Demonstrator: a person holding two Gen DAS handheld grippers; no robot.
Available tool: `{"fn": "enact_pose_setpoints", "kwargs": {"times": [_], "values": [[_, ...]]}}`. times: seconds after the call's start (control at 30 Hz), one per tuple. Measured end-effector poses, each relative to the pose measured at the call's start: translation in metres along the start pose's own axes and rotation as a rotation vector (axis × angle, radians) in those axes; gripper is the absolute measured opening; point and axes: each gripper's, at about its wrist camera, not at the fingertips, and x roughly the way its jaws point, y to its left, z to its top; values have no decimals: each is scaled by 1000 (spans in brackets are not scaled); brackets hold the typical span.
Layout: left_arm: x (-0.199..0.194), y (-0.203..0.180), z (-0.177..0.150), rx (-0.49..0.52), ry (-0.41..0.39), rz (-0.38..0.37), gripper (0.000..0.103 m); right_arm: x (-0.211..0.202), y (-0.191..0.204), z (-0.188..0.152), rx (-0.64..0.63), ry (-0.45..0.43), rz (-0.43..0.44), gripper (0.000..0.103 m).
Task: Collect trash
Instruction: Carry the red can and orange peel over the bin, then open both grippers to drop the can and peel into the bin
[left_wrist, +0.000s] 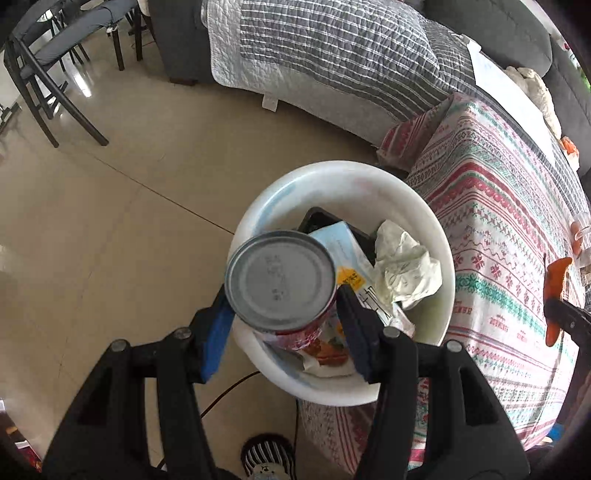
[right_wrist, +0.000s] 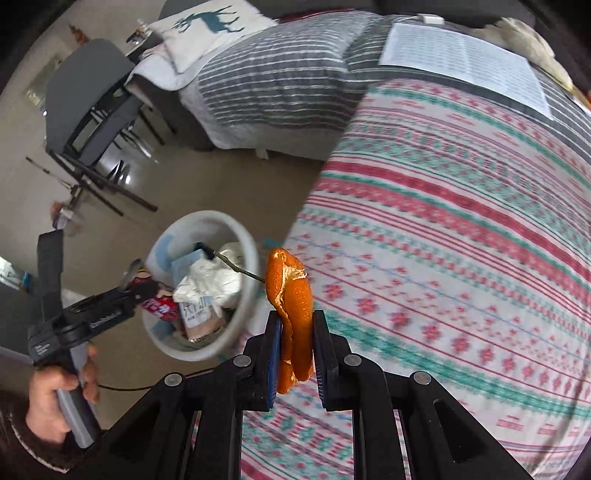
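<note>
Beside patterned tablecloth (right_wrist: 461, 229), left gripper (left_wrist: 282, 314) clamping can (left_wrist: 280, 280), right gripper (right_wrist: 294, 345) orange peel (right_wrist: 290, 291).

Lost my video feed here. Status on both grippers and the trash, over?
Left gripper clamped on tin can, over white bin. Right gripper pinching orange peel, above patterned tablecloth. Bin opening unobstructed.

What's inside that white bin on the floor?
The white bin holds crumpled paper, a pale blue carton and a black tray. The can in the left gripper covers part of it; the bottom is hidden.
</note>
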Motion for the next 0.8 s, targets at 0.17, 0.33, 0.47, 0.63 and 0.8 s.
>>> {"fn": "enact_pose_setpoints", "kwargs": {"times": [0.17,0.33,0.47,0.63,0.8], "values": [[-13,1,5,26,-39,-26,71,11,20,2,-11,3,28,17],[-41,12,0,15,-90,-25,85,25,39,11,-7,7,53,17],[-51,35,-2,-45,-84,-10,90,36,58,20,-33,1,69,17],[-57,50,-3,-49,-118,65,97,62,73,30,-37,16,78,17],[-53,53,-2,-43,-120,87,99,81,85,35,-31,19,137,21]]}}
